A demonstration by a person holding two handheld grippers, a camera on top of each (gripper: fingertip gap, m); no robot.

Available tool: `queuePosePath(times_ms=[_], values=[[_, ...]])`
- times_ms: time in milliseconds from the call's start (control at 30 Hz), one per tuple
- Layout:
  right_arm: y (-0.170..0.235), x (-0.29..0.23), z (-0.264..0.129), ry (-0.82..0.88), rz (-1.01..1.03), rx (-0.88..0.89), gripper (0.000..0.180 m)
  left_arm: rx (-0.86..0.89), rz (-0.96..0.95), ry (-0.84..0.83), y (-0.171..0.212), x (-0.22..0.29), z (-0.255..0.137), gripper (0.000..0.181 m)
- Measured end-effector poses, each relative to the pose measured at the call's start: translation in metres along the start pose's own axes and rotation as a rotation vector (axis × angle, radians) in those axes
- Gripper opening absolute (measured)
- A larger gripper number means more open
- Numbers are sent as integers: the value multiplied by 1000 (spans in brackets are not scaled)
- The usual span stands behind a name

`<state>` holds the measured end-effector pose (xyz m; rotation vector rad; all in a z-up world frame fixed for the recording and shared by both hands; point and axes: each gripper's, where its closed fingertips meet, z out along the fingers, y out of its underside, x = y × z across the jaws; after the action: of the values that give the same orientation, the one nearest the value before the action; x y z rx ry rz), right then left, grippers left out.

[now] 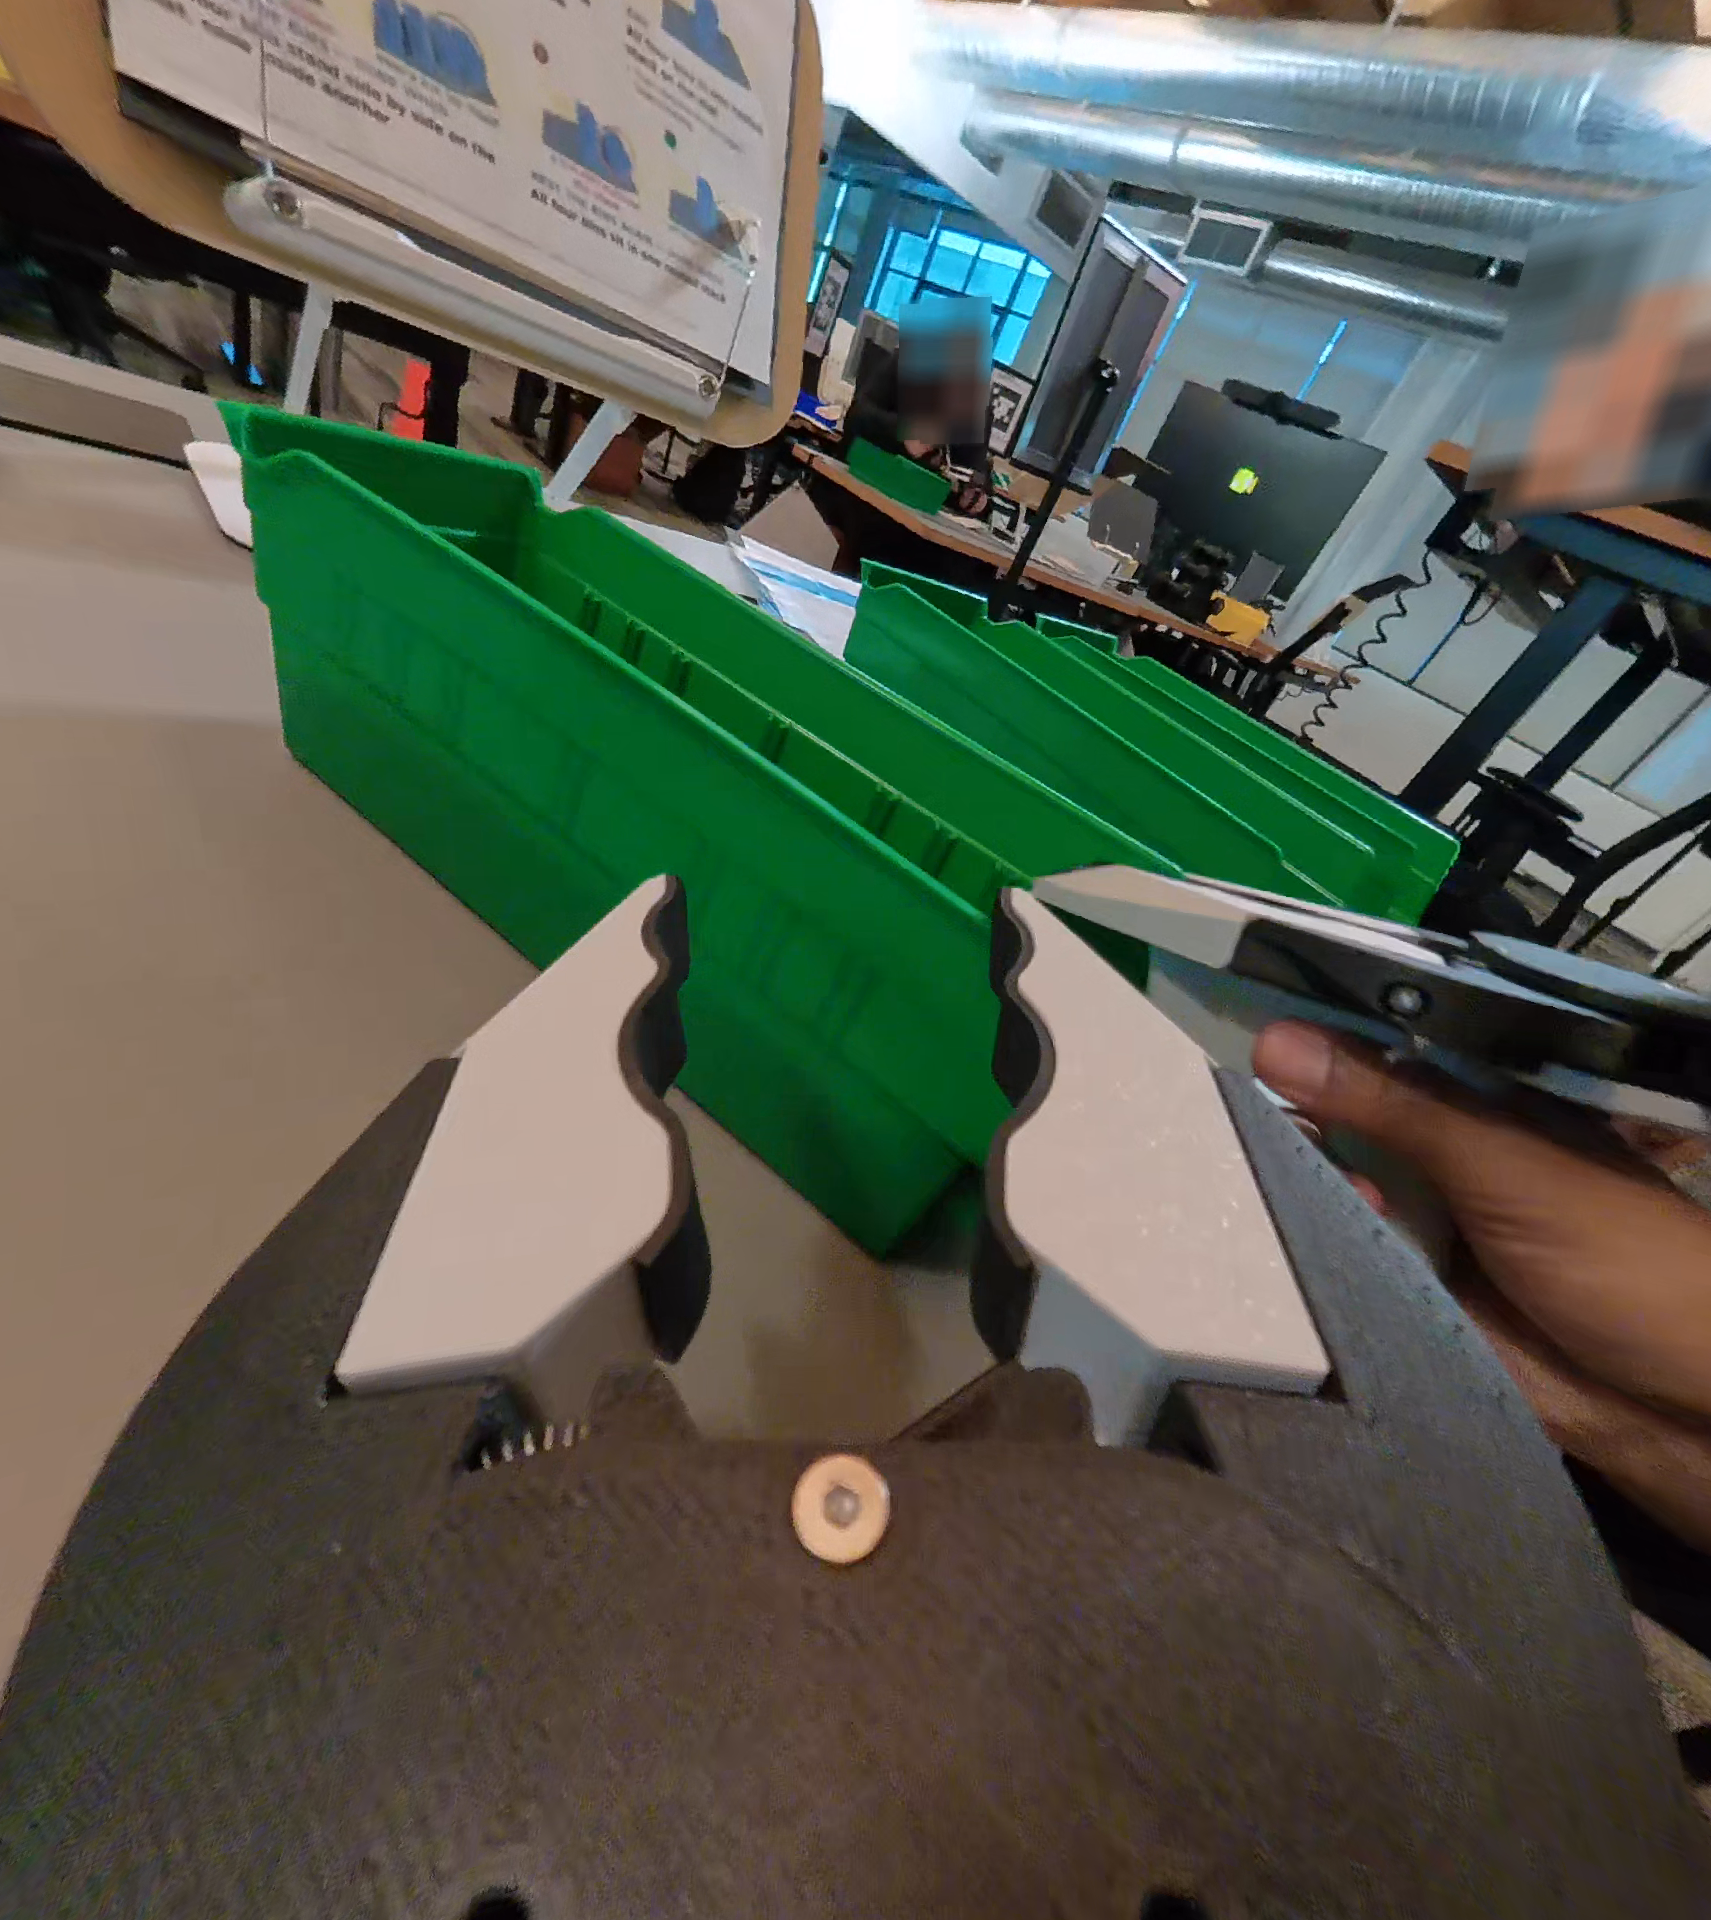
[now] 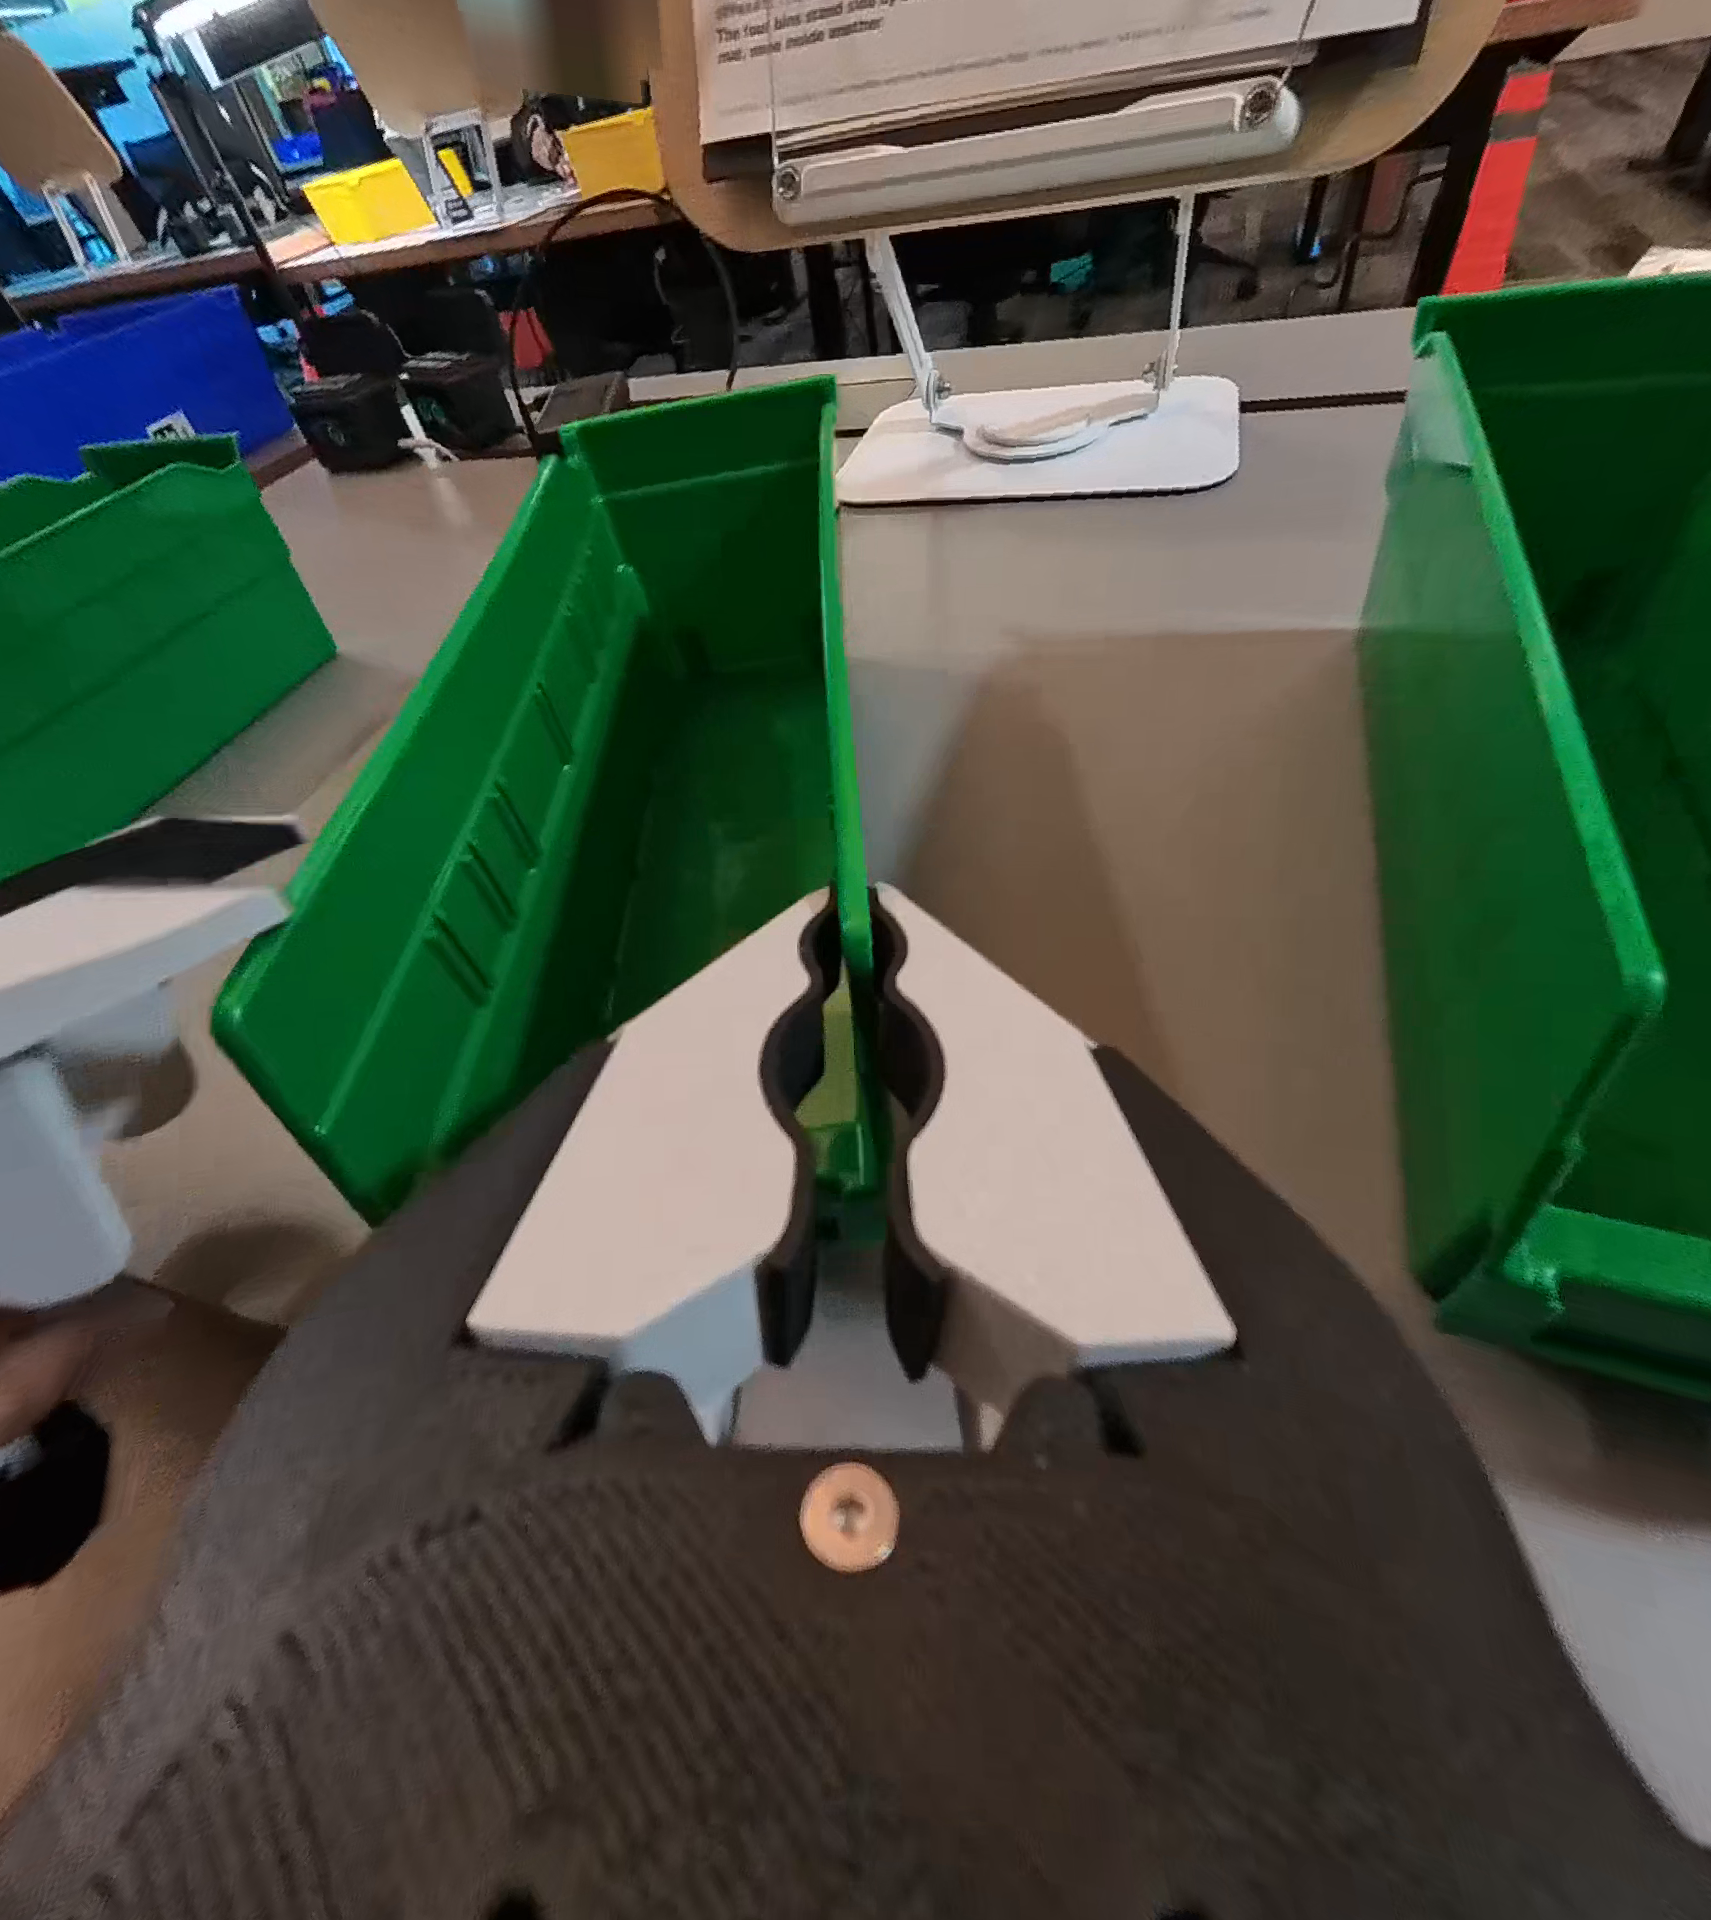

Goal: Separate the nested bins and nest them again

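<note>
Right tool (image 2: 856,1081): clamped on side wall of green bin (image 2: 560,831), mid-bench, tilted.
Left tool (image 1: 835,1039): wide, empty, beside same bin.
Other bins (image 2: 1557,831): toward right bench edge.
Risk: thin-wall pinch; bin could twist, slip out.

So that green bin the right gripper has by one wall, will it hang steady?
Probably not. The right gripper pinches only one thin side wall of the green bin, so it likely tilts. The long, empty shell looks light. Glossy plastic may slip.
</note>
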<state>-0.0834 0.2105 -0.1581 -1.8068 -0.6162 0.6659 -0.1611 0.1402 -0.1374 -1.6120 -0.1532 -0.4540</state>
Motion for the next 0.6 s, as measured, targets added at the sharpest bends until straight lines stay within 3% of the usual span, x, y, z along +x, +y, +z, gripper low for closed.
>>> queuePosePath(times_ms=[267, 467, 600], values=[[-2, -25, 18, 91, -8, 49, 2, -81, 97, -25, 13, -8, -3, 53], [4, -65, 15, -35, -61, 32, 9, -83, -13, -89, 12, -35, -8, 48], [3, -59, 16, -32, -64, 31, 9, -116, -57, -70, 19, -35, -8, 46]])
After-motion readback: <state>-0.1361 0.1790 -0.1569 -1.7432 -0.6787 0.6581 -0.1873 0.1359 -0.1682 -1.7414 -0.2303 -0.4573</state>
